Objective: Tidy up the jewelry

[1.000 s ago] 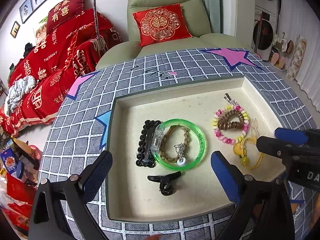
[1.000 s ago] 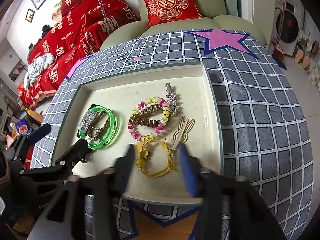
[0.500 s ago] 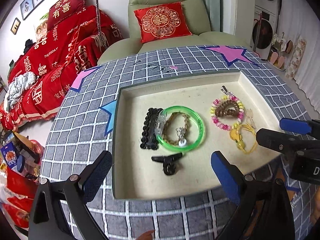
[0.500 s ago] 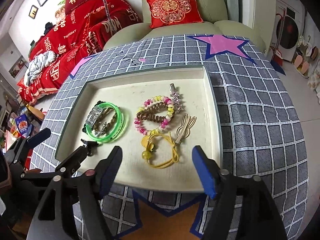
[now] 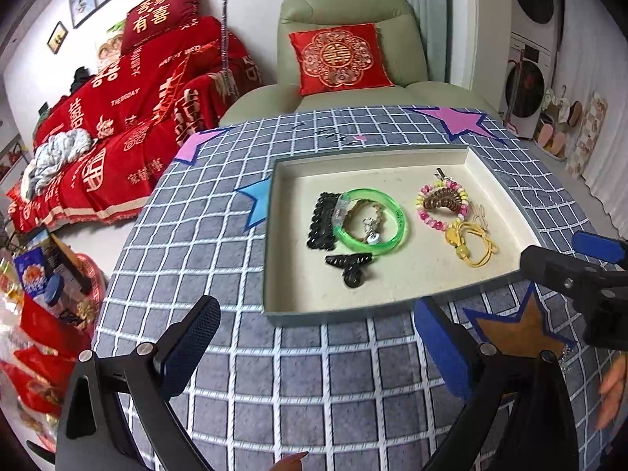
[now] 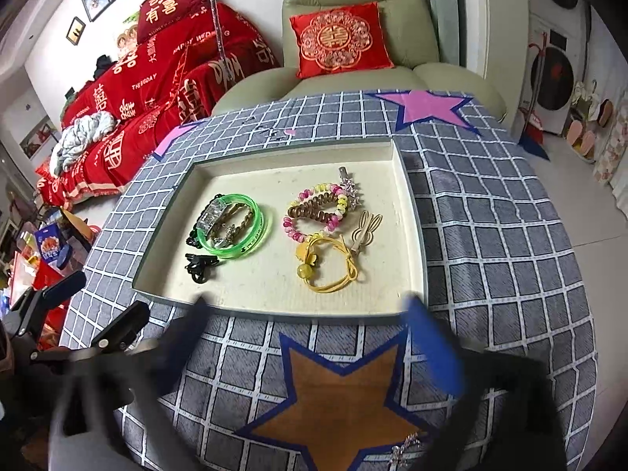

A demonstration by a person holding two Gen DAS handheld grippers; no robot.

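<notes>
A cream tray (image 5: 494, 278) (image 6: 274, 308) lies on the checked cloth. It holds a green bangle (image 5: 396, 231) (image 6: 257, 231), a black hair clip (image 5: 350, 265) (image 6: 198, 265), a black beaded clip (image 5: 320, 219), a pink-and-yellow bead bracelet around a brown coil tie (image 5: 441, 202) (image 6: 314, 210), a yellow hair tie (image 5: 473, 241) (image 6: 329, 265), a rabbit clip (image 6: 365, 231) and a silver star clip (image 6: 349, 188). My left gripper (image 5: 314, 345) is open and empty, in front of the tray. My right gripper (image 6: 310, 337) is open and empty, in front of the tray's near edge.
A small silver sparkly piece (image 6: 404, 447) lies on the orange star (image 6: 333, 404) near the front edge. A green armchair with a red cushion (image 5: 339, 59) stands behind the table. A red-covered sofa (image 5: 117, 117) is at the left. Clutter lies on the floor at the left (image 5: 39, 294).
Both grippers have pulled back from over the tray toward the table's front edge. The right gripper's jaws have opened wider. The jewelry in the tray has not moved.
</notes>
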